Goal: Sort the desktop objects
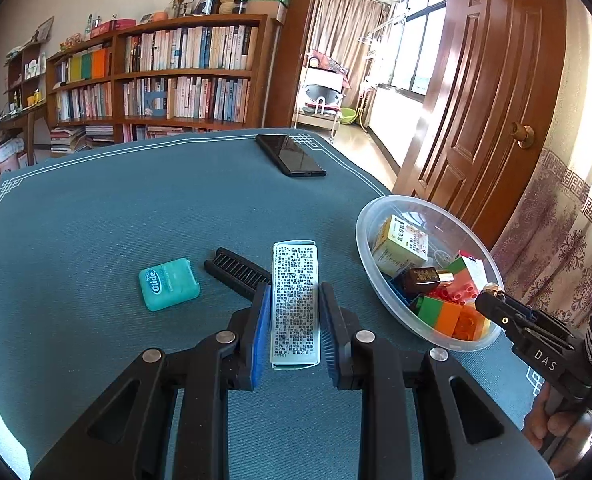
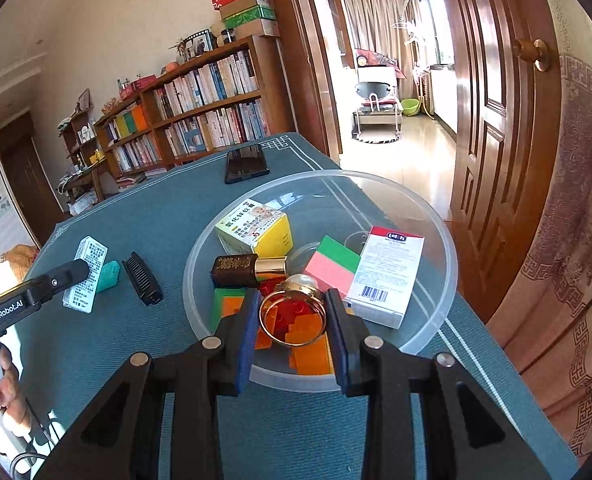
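My left gripper [image 1: 295,300] is shut on a long white box with black print [image 1: 295,296]; the box also shows in the right wrist view [image 2: 86,274]. My right gripper [image 2: 293,308] is shut on a gold ring with a pearl [image 2: 294,312] and holds it over the clear plastic bowl [image 2: 436,216]. The bowl [image 1: 366,248] holds a yellow and white box [image 2: 256,226], a lipstick [image 2: 248,268], toy bricks [image 2: 332,264] and a white box with a barcode [image 2: 388,276]. A teal floss case [image 1: 168,284] and a black comb [image 1: 236,272] lie on the blue-green mat [image 1: 136,208].
A black phone [image 1: 290,155] lies at the mat's far edge. The table's right edge runs just beyond the bowl, with a wooden door [image 1: 484,92] and a patterned curtain [image 2: 568,240] beyond. Bookshelves [image 1: 184,76] stand behind the table.
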`<state>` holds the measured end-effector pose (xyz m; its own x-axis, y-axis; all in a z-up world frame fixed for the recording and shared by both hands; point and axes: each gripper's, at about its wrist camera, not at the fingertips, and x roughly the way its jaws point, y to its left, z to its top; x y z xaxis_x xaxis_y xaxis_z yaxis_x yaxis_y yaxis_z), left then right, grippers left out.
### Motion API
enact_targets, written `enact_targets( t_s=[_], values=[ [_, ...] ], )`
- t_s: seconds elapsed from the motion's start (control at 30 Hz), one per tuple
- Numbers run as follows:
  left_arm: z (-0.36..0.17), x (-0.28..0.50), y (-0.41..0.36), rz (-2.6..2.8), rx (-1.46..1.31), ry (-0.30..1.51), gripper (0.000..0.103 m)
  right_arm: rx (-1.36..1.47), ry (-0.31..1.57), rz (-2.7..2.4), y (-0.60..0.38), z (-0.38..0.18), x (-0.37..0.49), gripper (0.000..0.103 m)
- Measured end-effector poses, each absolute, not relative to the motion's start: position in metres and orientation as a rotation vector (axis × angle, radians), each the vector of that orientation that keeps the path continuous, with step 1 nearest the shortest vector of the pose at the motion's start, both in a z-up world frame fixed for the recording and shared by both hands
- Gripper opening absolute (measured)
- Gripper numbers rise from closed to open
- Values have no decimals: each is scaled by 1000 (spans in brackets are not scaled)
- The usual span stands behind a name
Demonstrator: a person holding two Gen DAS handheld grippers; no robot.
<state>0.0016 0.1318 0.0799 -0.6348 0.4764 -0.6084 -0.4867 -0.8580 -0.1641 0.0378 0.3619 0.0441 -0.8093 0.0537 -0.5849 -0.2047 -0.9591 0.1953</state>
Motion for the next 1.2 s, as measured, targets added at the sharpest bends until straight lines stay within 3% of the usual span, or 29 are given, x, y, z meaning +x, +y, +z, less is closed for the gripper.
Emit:
enact_targets(
  t_s=[0.6, 0.97, 1.2],
  values=[
    [84, 18, 173, 2380, -894, 101, 26, -875, 437, 2848, 383, 31, 29, 36],
    [88, 31, 213, 2305, -869, 162, 26, -670, 446, 2807, 397, 46, 62, 56],
    [86, 40, 239, 2250, -864, 197, 26, -642, 537, 2747, 415, 42, 69, 56]
  ],
)
